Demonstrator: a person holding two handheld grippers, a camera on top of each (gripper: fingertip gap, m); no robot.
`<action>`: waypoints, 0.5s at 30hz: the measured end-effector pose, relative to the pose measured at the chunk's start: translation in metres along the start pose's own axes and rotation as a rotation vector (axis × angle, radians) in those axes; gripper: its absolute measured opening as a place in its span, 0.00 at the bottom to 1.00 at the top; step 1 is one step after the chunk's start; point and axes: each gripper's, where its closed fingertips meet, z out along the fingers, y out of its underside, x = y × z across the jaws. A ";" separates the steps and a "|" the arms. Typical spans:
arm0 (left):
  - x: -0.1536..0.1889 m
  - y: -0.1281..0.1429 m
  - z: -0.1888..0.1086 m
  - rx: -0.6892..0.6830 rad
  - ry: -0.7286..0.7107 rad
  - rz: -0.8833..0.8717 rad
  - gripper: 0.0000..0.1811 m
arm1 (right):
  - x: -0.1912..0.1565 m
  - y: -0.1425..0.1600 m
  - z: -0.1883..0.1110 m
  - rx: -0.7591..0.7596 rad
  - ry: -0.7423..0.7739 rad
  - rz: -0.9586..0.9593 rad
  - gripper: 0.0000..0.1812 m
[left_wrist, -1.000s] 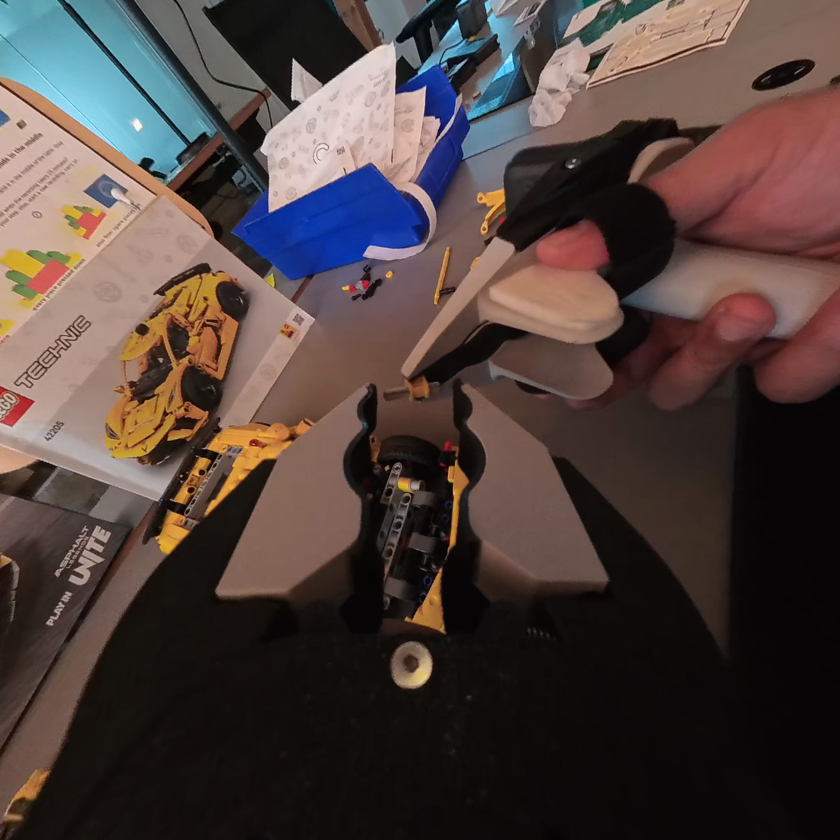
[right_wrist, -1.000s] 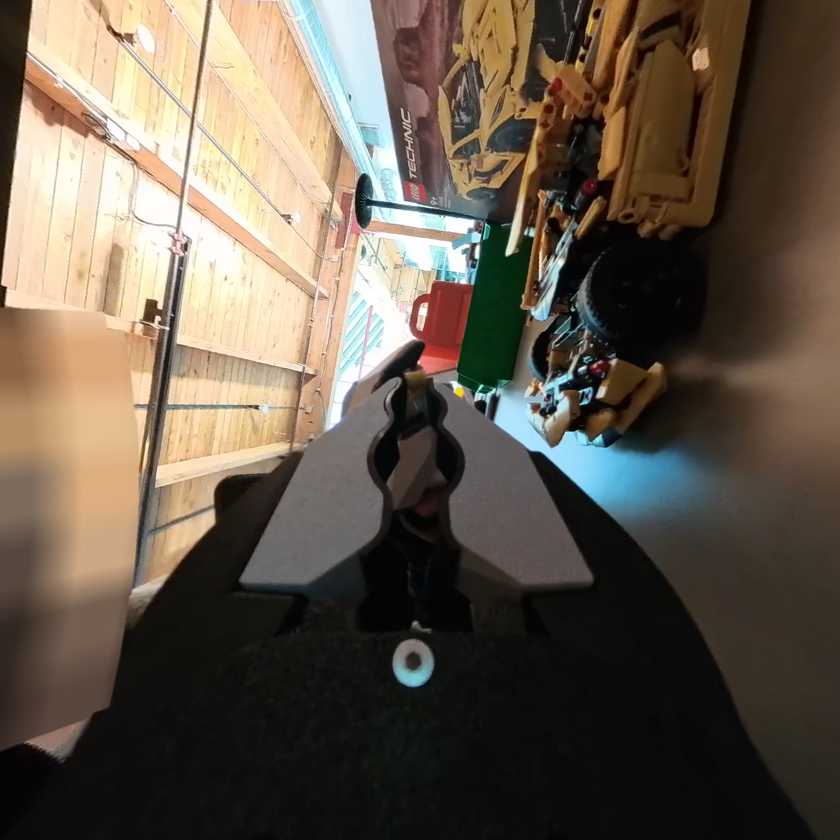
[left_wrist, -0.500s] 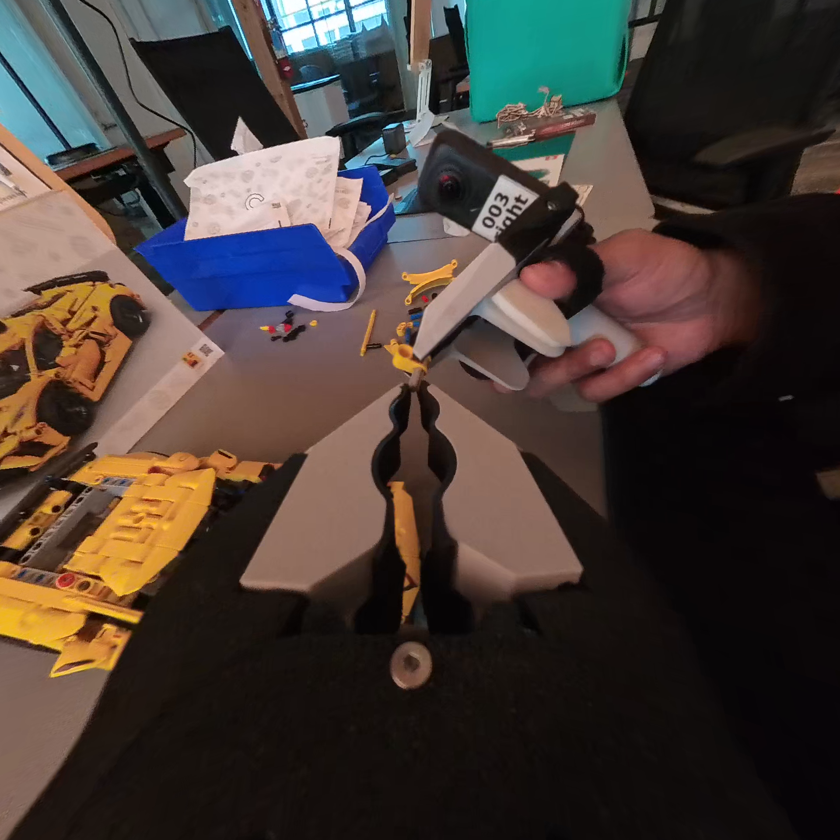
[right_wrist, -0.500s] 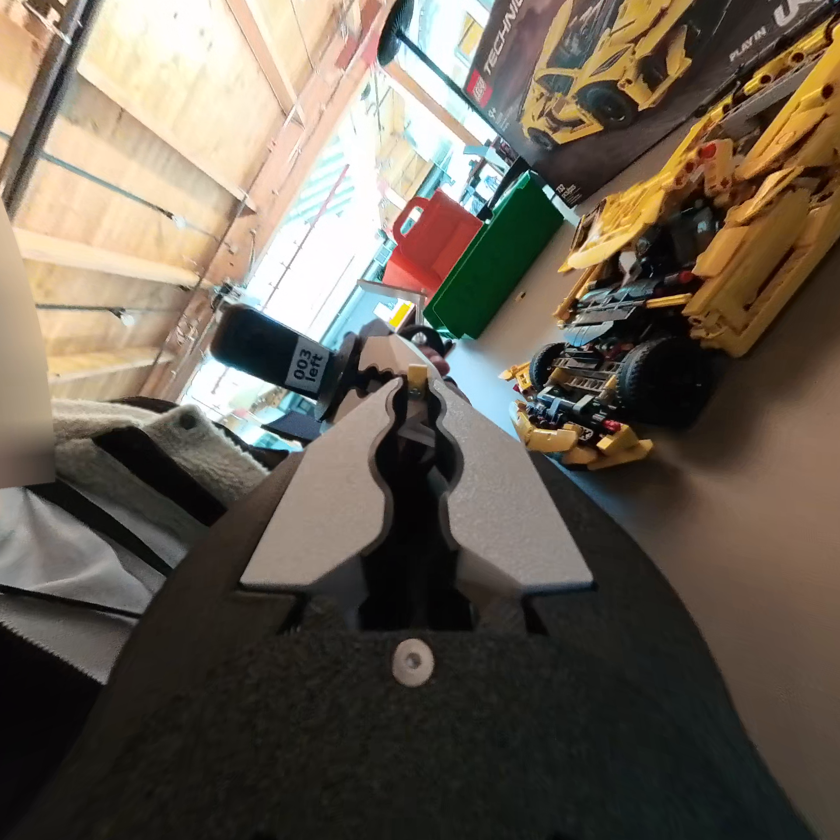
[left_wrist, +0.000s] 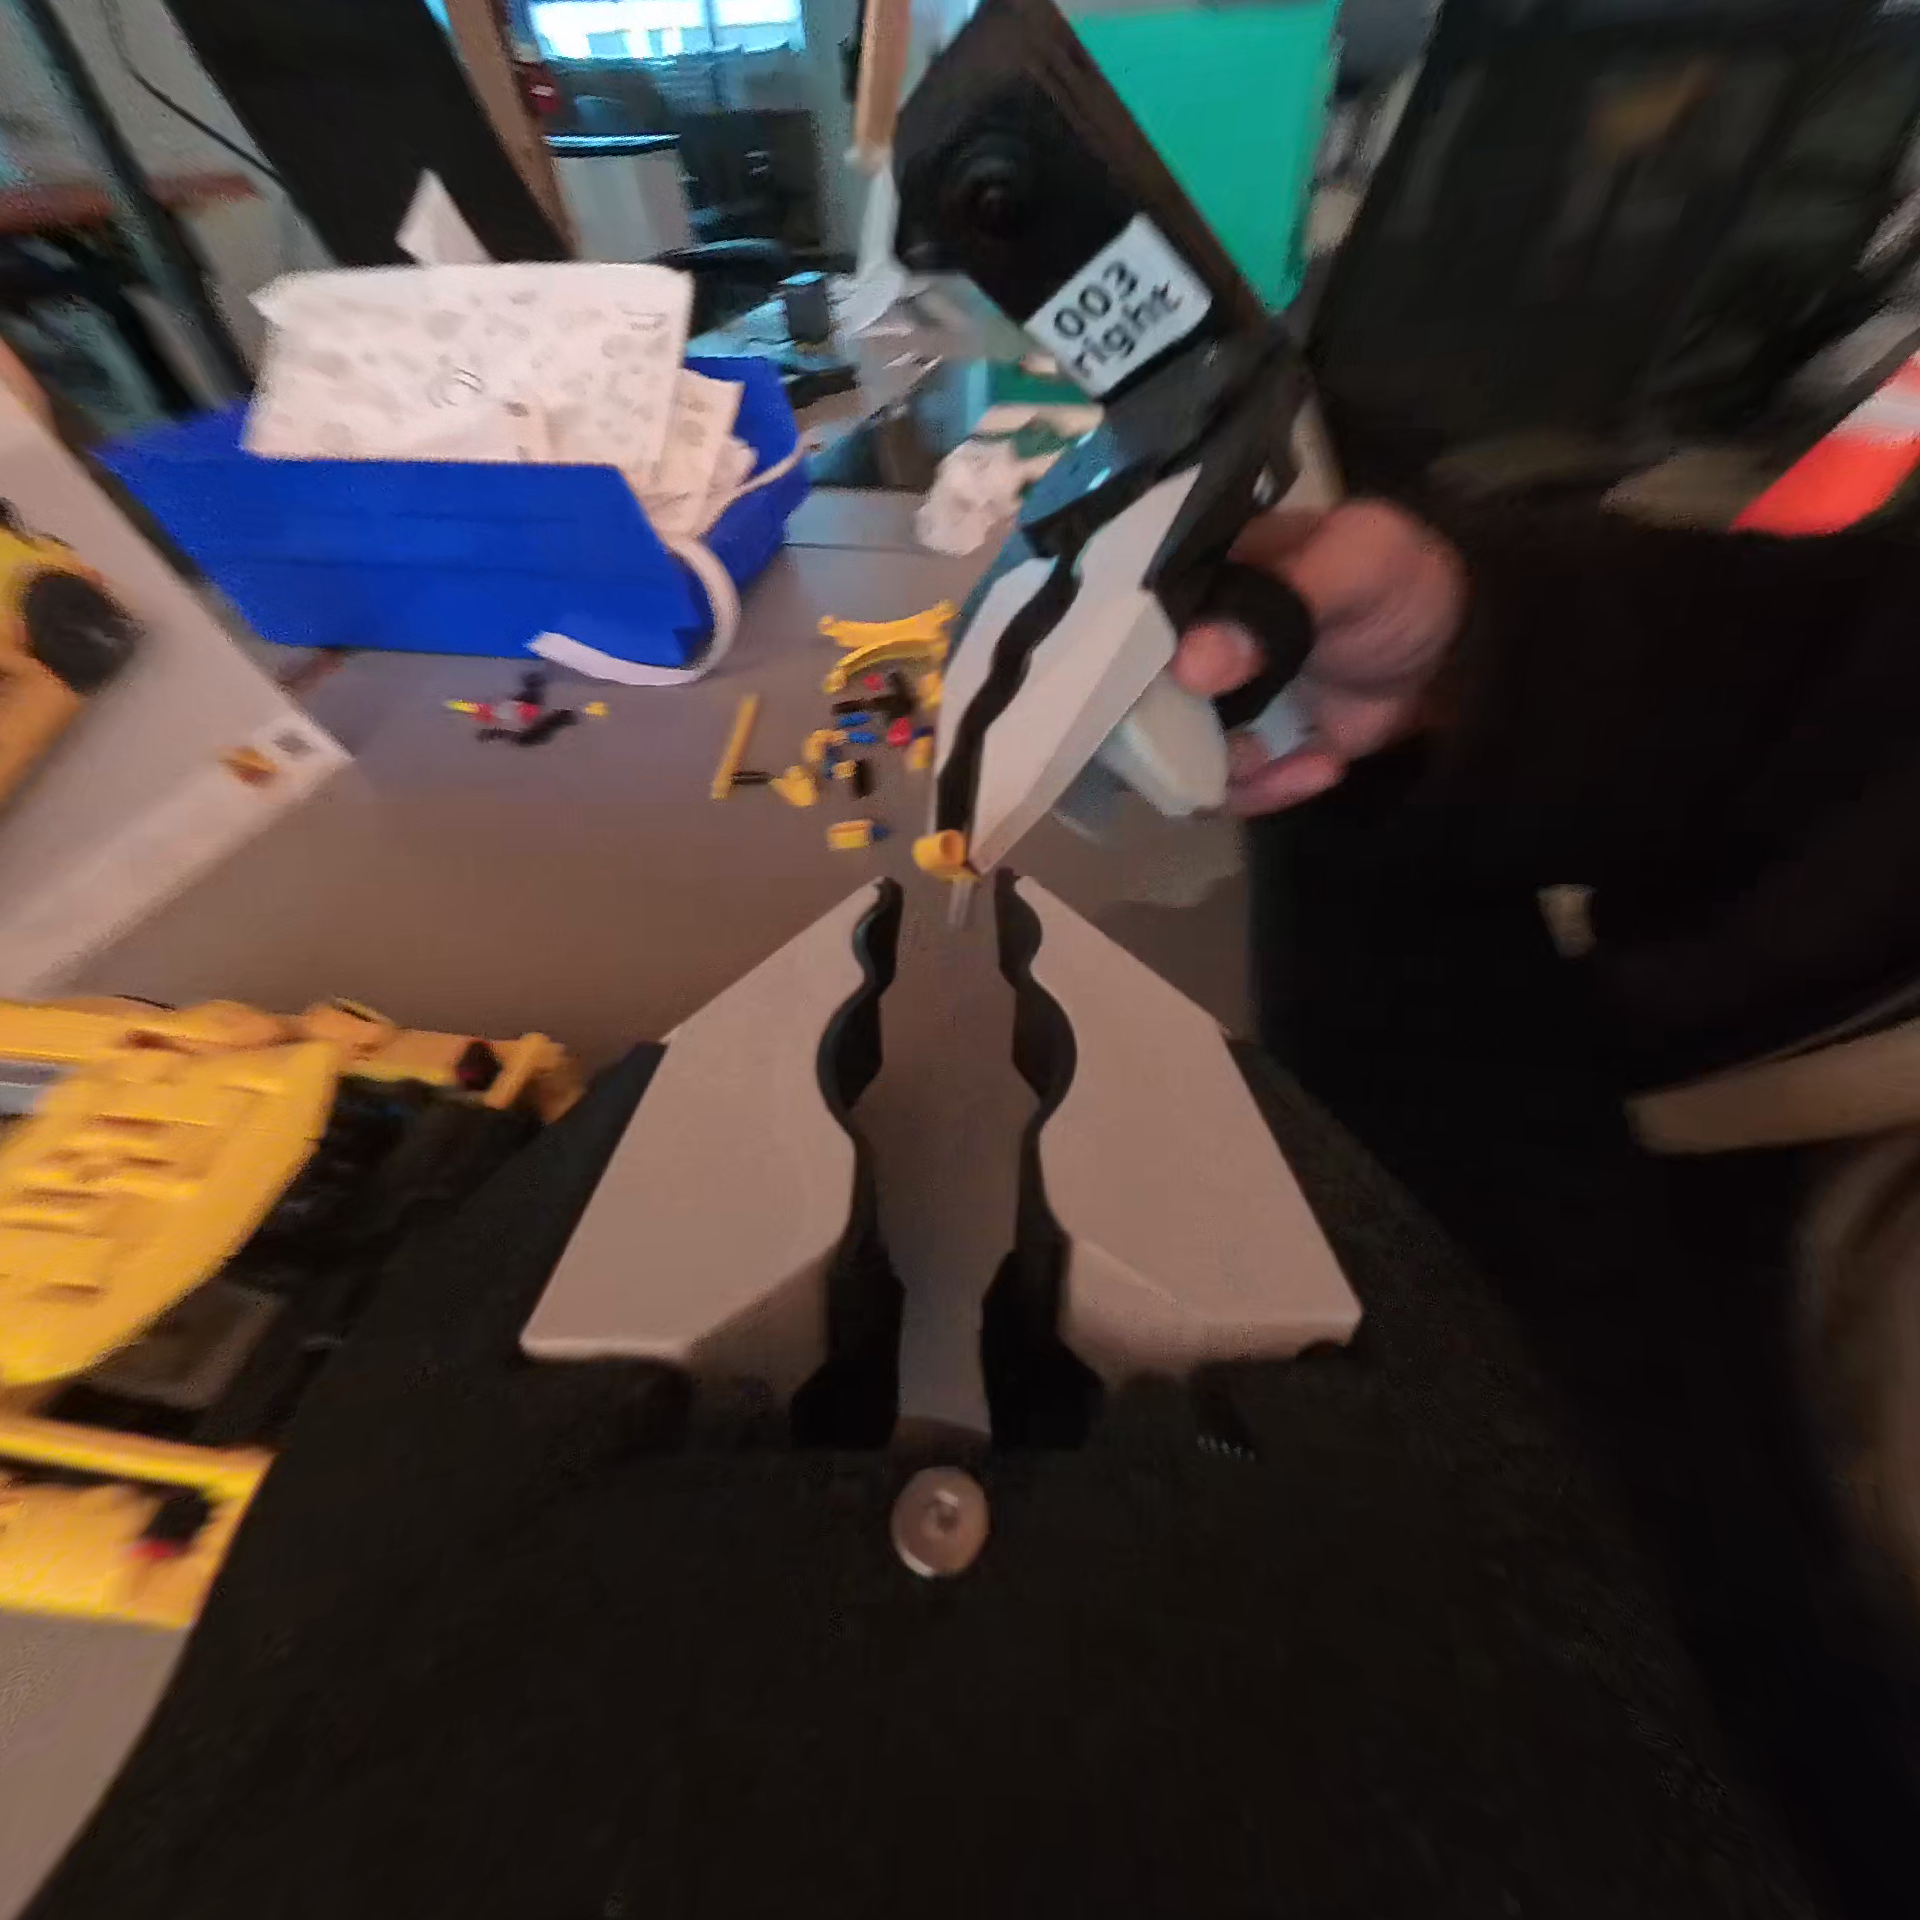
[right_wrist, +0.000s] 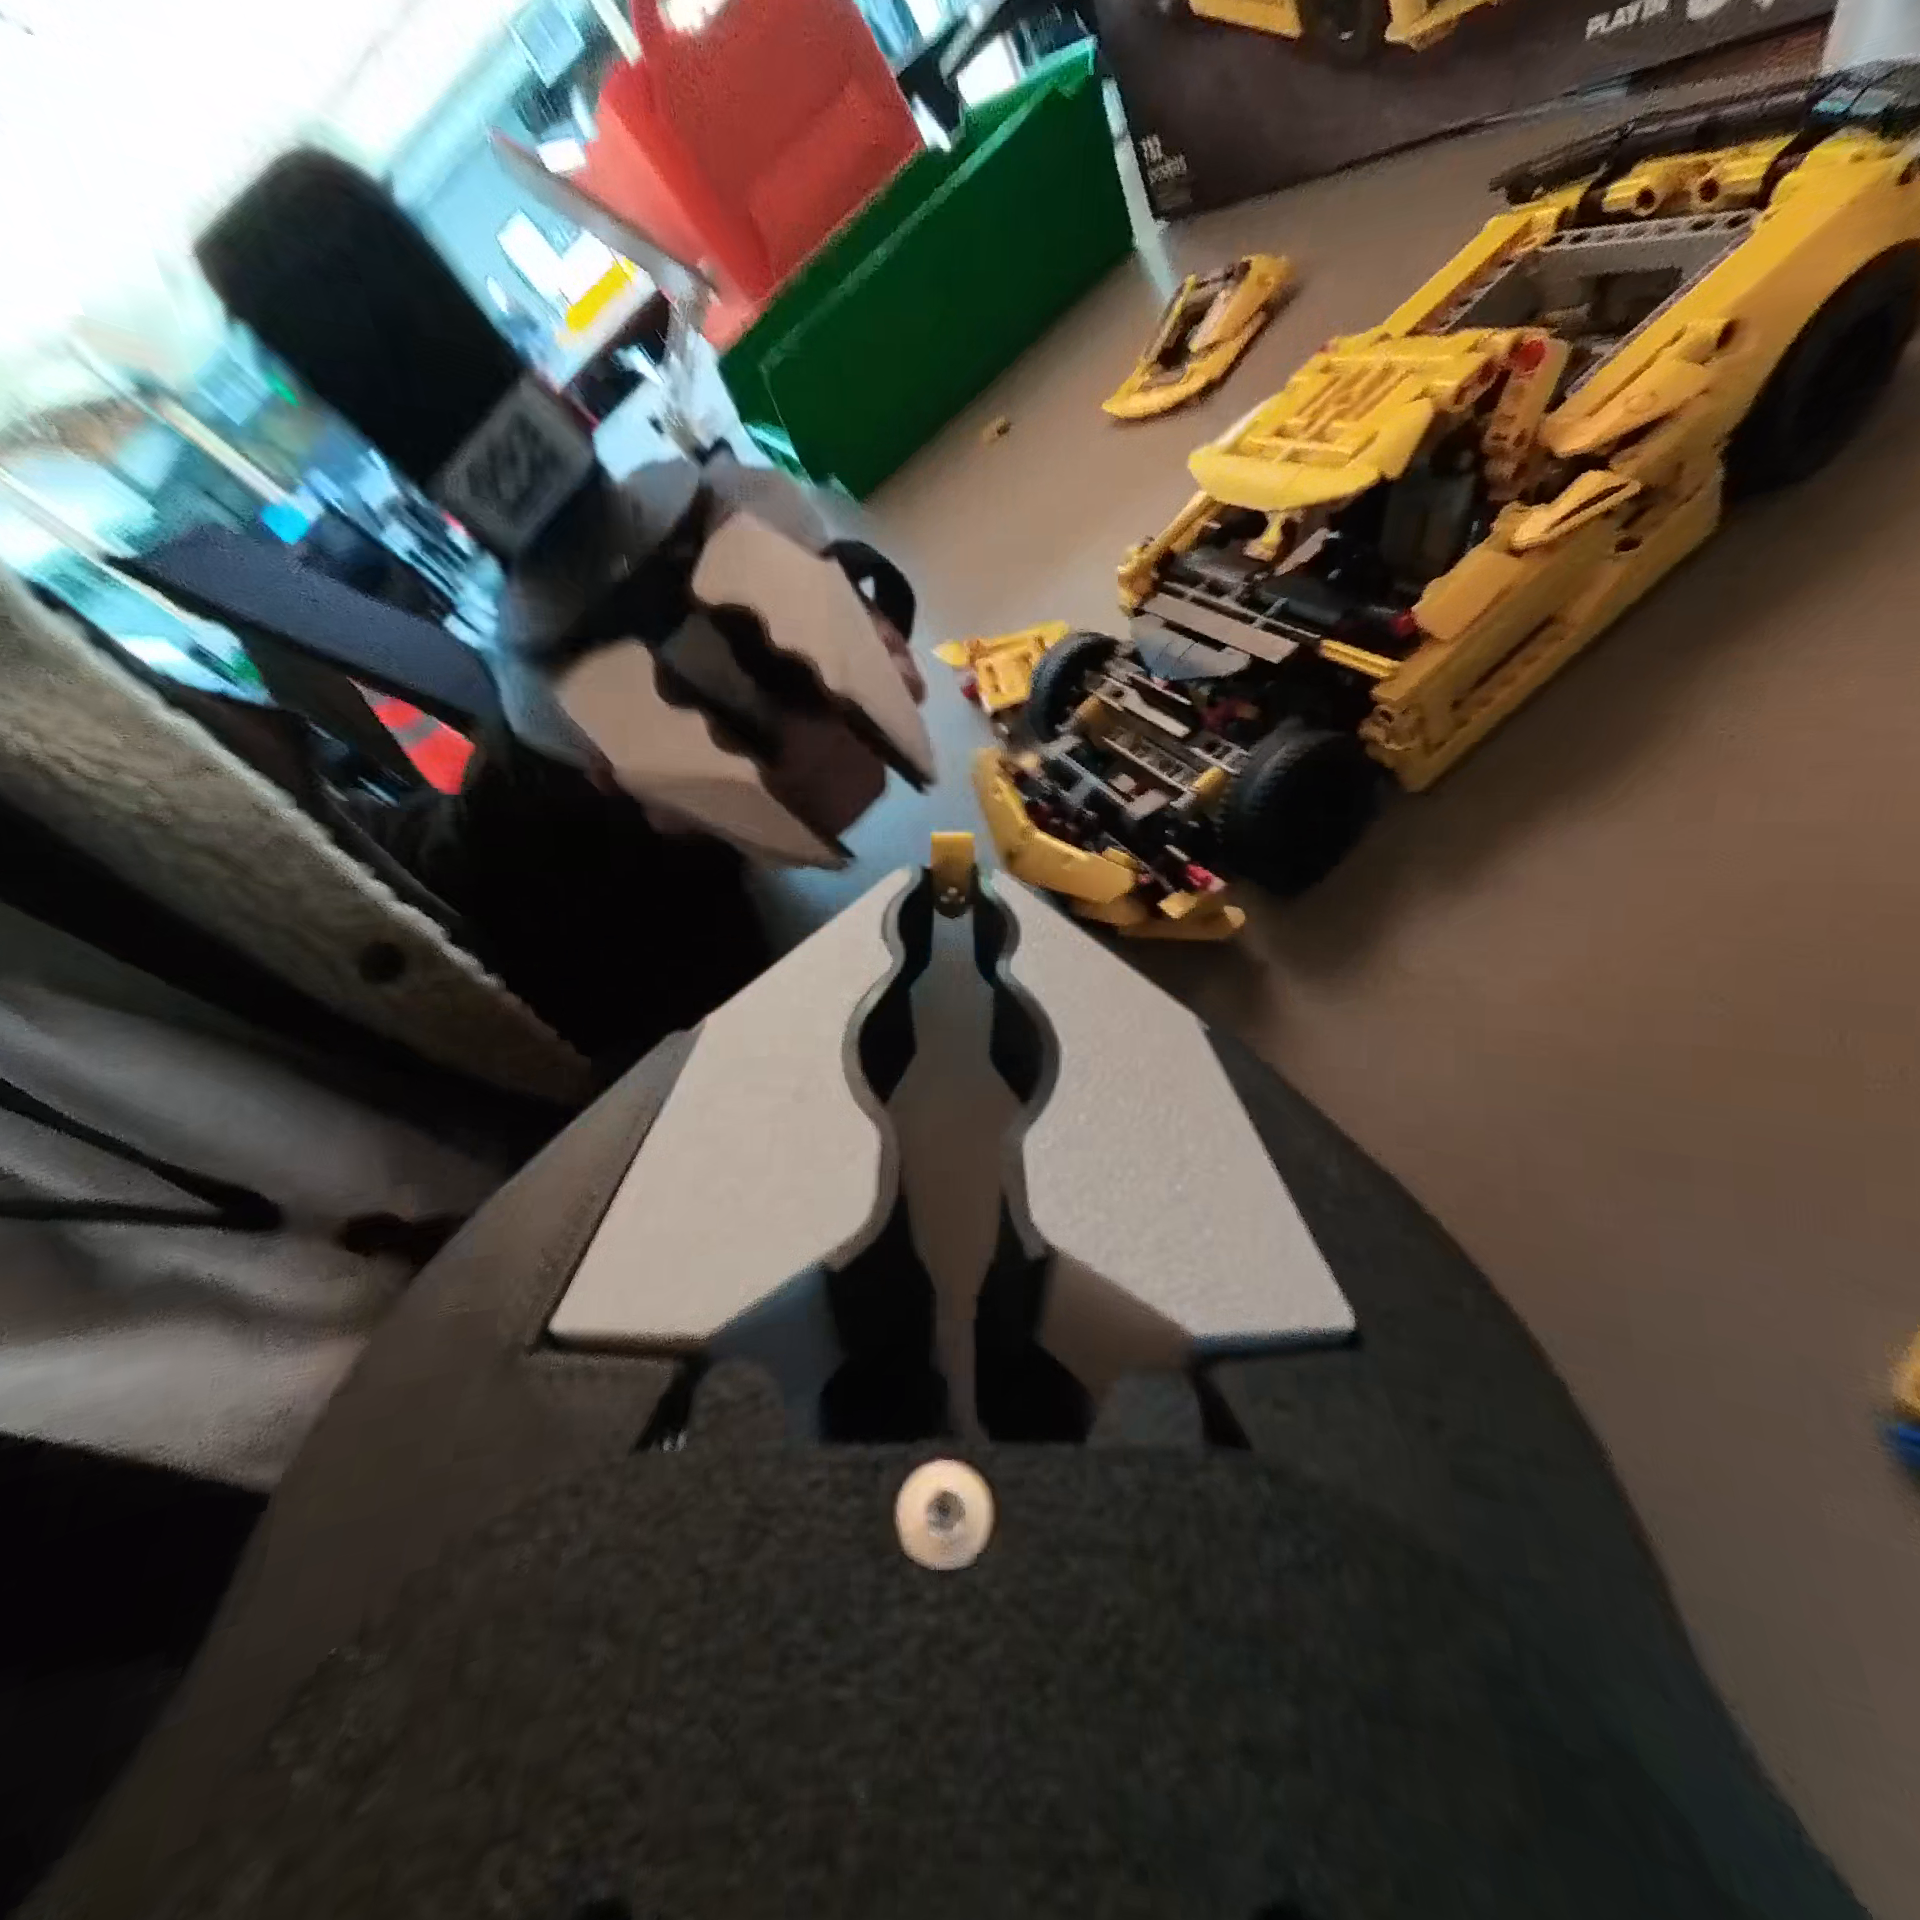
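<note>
- Right gripper (right_wrist: 948, 883) clamps a small yellow brick piece (right_wrist: 951, 854) at its very tips; the piece's long axis runs forward along the fingers and its yellow end pokes out past them.
- From the left wrist view, that same yellow piece (left_wrist: 943, 852) sits at the tip of the right gripper (left_wrist: 961, 847), with a thin grey pin hanging down from it toward the left gripper's gap.
- Left gripper (left_wrist: 945, 894) has its jaws apart, with nothing between them; the pin's end hangs just at the opening.
- A hand (left_wrist: 1340, 644) grips the right gripper's handle.
- Beside the right gripper, a partly built yellow brick car (right_wrist: 1455, 540) rests on the grey table (right_wrist: 1558, 1039), nose toward the camera.
- Loose small pieces (left_wrist: 862, 717) lie scattered near a blue bin (left_wrist: 447, 551) stuffed with paper bags.
- A green bin (right_wrist: 935, 322) stands behind the car.
</note>
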 end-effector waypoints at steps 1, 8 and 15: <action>0.003 -0.003 -0.003 0.025 0.070 -0.100 0.10 | 0.002 0.004 -0.002 -0.047 0.035 -0.077 0.03; -0.003 0.011 0.002 0.008 0.260 -0.569 0.16 | 0.010 0.004 0.000 -0.264 0.461 -0.881 0.04; -0.004 0.013 0.005 0.007 0.251 -0.608 0.07 | 0.004 0.002 0.014 -0.340 0.600 -1.204 0.04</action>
